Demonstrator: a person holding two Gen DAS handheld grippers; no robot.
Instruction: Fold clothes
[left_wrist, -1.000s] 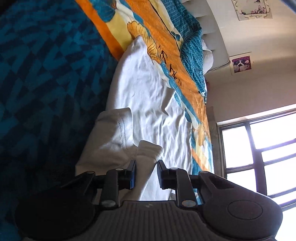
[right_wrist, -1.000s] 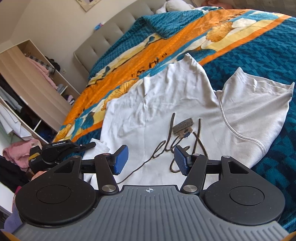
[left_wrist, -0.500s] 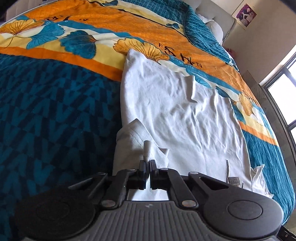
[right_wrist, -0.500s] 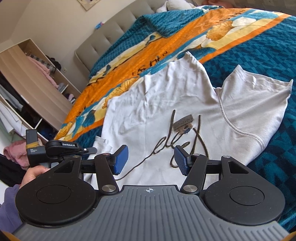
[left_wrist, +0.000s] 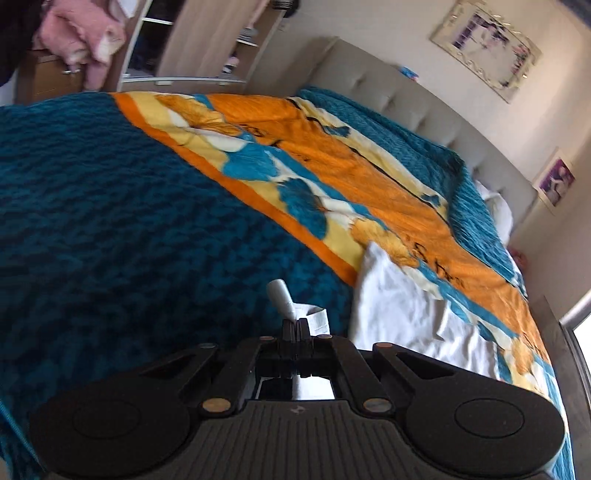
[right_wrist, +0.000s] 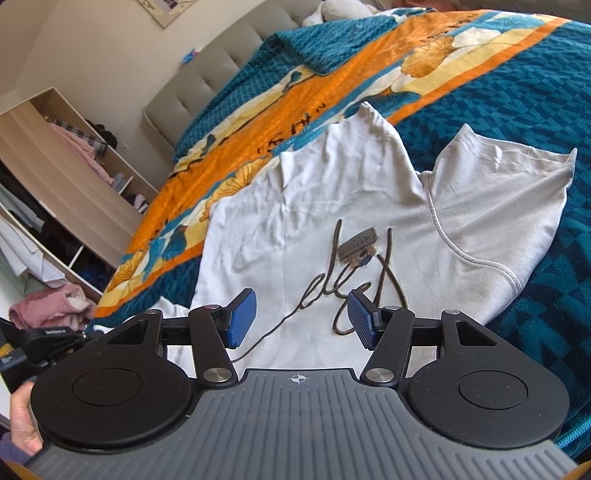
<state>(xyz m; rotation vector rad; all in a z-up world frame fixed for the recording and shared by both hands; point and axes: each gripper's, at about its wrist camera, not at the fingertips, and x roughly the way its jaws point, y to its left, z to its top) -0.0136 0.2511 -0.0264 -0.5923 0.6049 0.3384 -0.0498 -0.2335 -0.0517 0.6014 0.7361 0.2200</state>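
Observation:
A white T-shirt (right_wrist: 332, 206) lies spread on the bed, one sleeve (right_wrist: 509, 206) out to the right. A brown cord with a tag (right_wrist: 358, 243) lies on it. My right gripper (right_wrist: 301, 317) is open and empty, hovering over the shirt's near edge above the cord. My left gripper (left_wrist: 294, 326) is shut on a pinched fold of the shirt's edge (left_wrist: 284, 299) and holds it raised above the blue bedspread; the rest of the shirt (left_wrist: 406, 314) lies to its right. In the right wrist view the left gripper's body shows at the far left.
The bed has a blue patterned bedspread (left_wrist: 110, 221) with an orange and yellow floral band (left_wrist: 332, 158) and a grey padded headboard (left_wrist: 388, 85). An open wardrobe (right_wrist: 55, 177) and a pile of pink clothes (right_wrist: 48, 310) stand beside the bed. Framed pictures (left_wrist: 487, 48) hang on the wall.
My left gripper closed on the shirt's edge, then lifted it and swung left, its view turning toward the headboard. My right gripper stayed open and nearly still.

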